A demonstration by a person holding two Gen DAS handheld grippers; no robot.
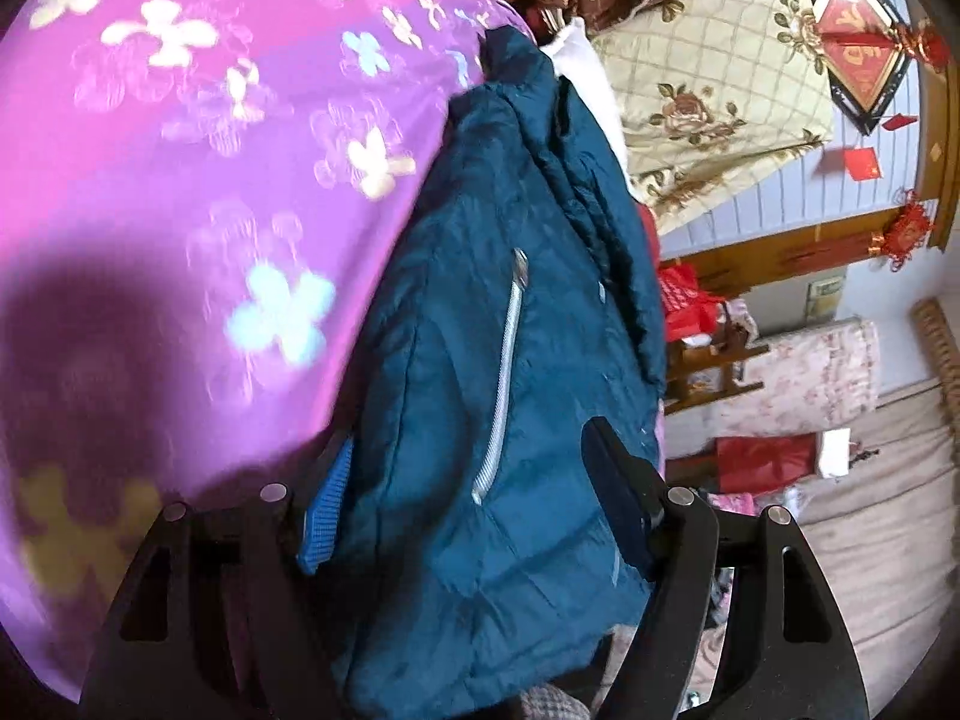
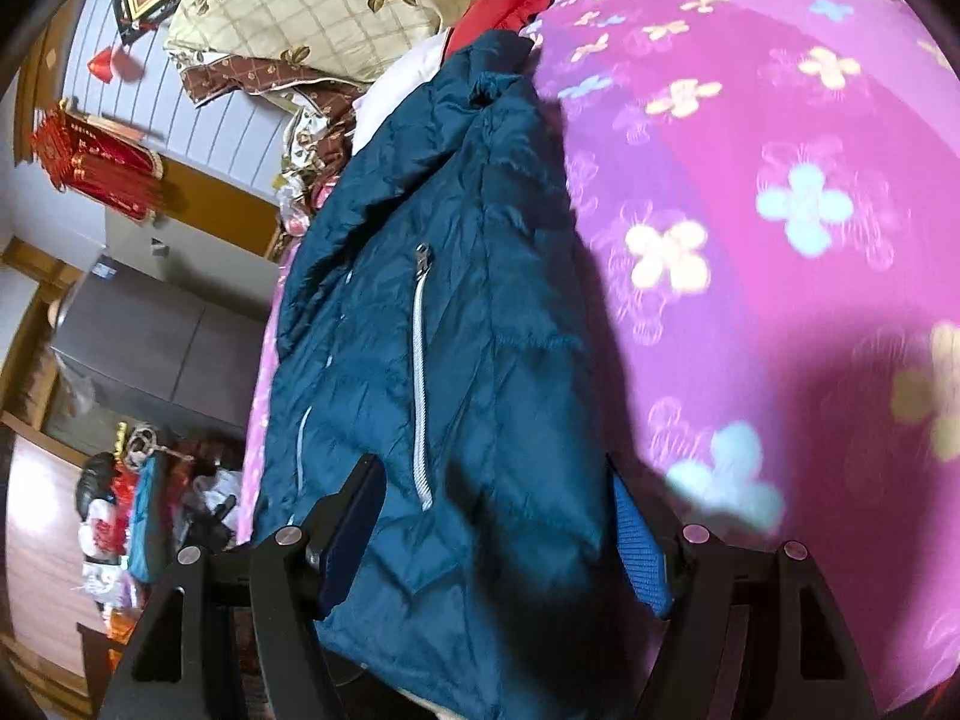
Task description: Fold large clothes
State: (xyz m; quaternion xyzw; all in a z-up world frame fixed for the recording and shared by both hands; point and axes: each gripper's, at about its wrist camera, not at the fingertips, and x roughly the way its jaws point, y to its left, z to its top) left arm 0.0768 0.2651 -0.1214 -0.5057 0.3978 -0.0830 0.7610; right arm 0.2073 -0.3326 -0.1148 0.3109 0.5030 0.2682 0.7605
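A dark teal padded jacket (image 1: 480, 360) with a silver zipper lies folded lengthwise on a pink flowered bed cover (image 1: 180, 150). My left gripper (image 1: 474, 510) is shut on the jacket's near end, with thick fabric bunched between its blue pads. In the right wrist view the same jacket (image 2: 456, 330) stretches away toward the pillows. My right gripper (image 2: 498, 534) is shut on the jacket's near end too, its fingers on either side of the bunched fabric. The jacket's far collar end rests on the bed cover (image 2: 750, 180).
A cream floral quilt (image 1: 708, 90) and a white pillow (image 1: 582, 60) are piled at the head of the bed. Beside the bed are red bags (image 1: 762, 462), a wooden rack (image 1: 714, 366) and a grey cabinet (image 2: 156, 342). Red ornaments (image 2: 96, 162) hang on the wall.
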